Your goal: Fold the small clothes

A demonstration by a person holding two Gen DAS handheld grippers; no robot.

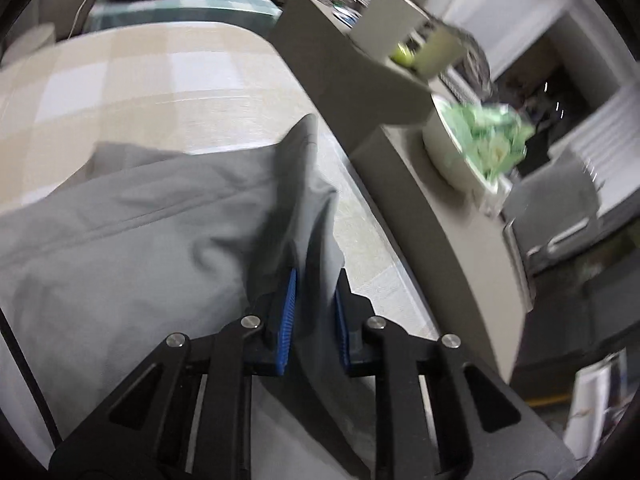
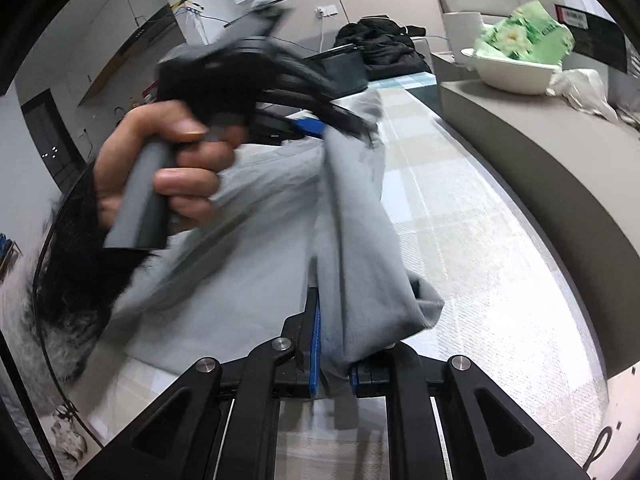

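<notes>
Nearest the left wrist lens, the left tongs (image 1: 314, 316) pinch a bunched fold of the grey garment (image 1: 140, 232) between their blue pads (image 1: 289, 308). The right tongs (image 2: 334, 344) are likewise clamped on a gathered edge of the same cloth, which rises from between their jaws and hangs in a thick fold.

The garment is held up between the two tongs, above the bench (image 1: 140, 80) with its pale checked covering. Its lower part may touch the covering, though the blur makes that hard to judge. In the right wrist view, the person's left hand (image 2: 160, 172) grips the grey handle of the left tongs, just beside the cloth.

On a grey ledge (image 2: 540, 152) beside the bench stands a white bowl (image 2: 516, 72) holding a green flowered packet (image 2: 520, 36).
</notes>
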